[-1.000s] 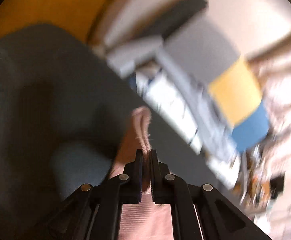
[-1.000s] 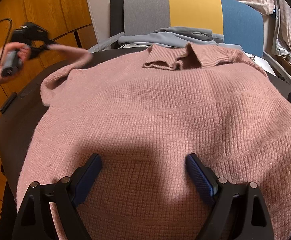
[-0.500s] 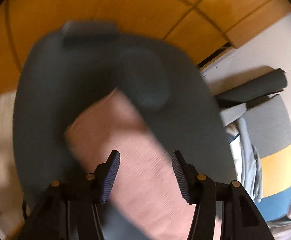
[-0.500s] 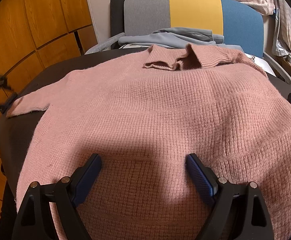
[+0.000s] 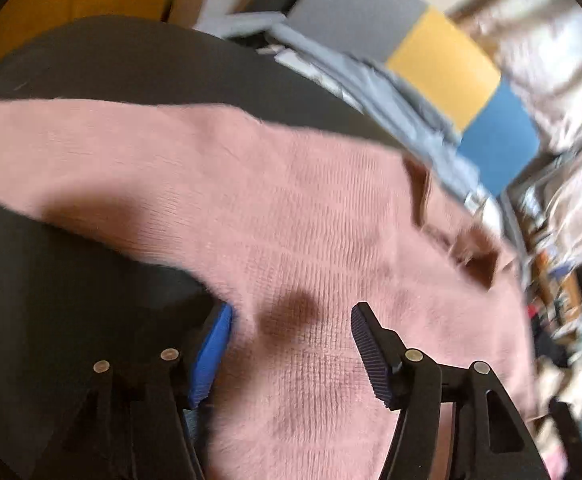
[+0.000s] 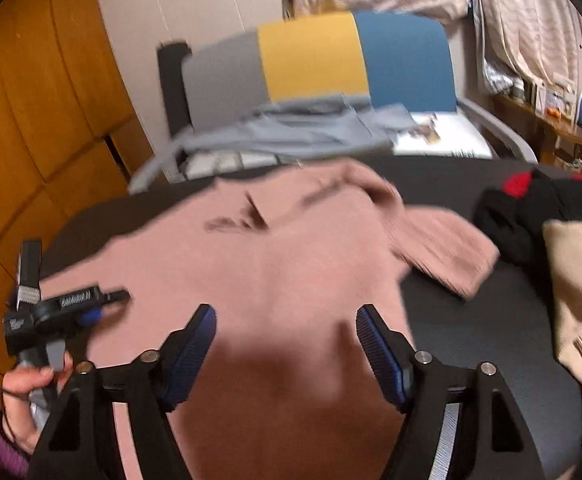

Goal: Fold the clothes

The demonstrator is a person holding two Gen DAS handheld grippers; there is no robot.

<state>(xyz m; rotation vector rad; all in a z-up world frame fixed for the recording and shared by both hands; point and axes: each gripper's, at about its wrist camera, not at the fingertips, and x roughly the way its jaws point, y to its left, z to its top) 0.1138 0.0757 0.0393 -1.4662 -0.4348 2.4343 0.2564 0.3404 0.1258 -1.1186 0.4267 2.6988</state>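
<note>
Having dropped the sleeve, we hover both grippers [image 5: 291, 354] [image 6: 287, 350] over the pink sweater [image 6: 259, 280]; left jaws just widened, right narrowed, both empty.

Left hand-held gripper [image 5: 291, 344], jaws apart, above pink sweater [image 5: 291, 208].

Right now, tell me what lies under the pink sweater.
The pink sweater lies spread on a dark round table, bare around its edges. Whatever sits beneath the sweater's middle is covered.
</note>
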